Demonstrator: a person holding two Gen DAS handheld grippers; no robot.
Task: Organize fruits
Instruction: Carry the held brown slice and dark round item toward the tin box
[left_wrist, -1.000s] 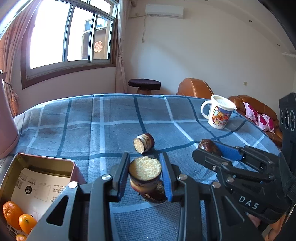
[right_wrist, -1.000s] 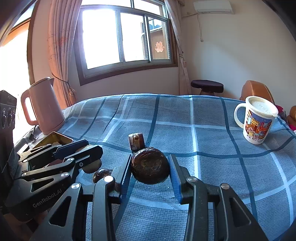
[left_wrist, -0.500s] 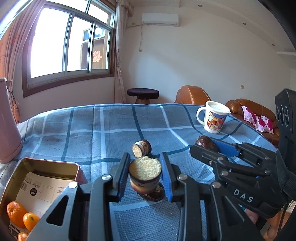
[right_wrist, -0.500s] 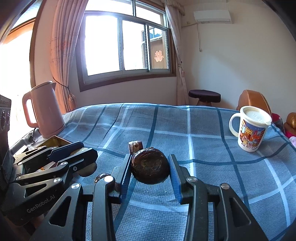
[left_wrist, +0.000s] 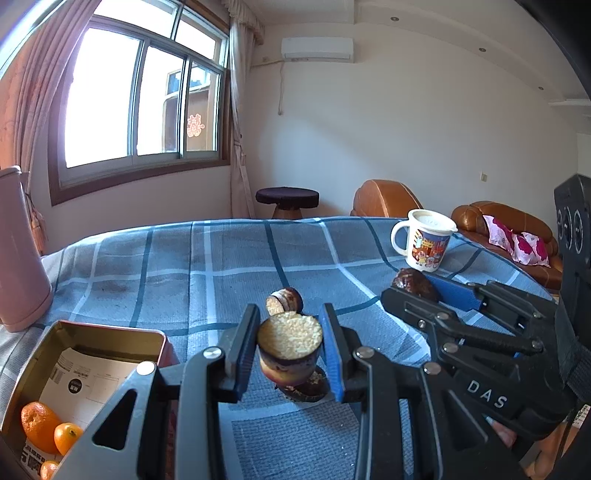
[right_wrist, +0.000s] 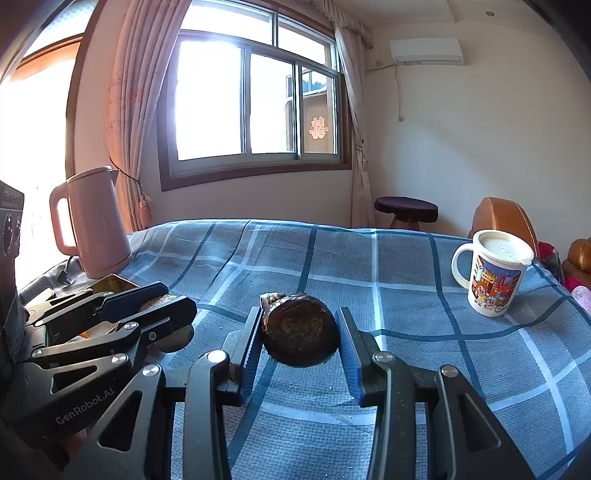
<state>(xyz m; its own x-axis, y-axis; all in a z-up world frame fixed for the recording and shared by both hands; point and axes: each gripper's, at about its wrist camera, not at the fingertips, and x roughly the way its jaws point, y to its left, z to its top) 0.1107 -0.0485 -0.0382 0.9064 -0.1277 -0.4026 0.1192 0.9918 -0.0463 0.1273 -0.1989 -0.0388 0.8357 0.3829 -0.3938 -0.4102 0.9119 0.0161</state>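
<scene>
Surface: blue plaid bed (left_wrist: 207, 266).
Left gripper (left_wrist: 290, 349): jaws pinching cut fruit piece (left_wrist: 289, 347).
Right gripper (right_wrist: 299, 338): jaws pinching dark round fruit (right_wrist: 300, 334).
Handling: likely light, firm; grip flanks.

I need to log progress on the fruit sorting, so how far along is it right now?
Done: three oranges lie in the open tin. In hand: the left gripper clamps a cut fruit piece, and the right gripper clamps a dark round piece. Left: a small cut piece and a dark scrap lie on the checked cloth.
</scene>
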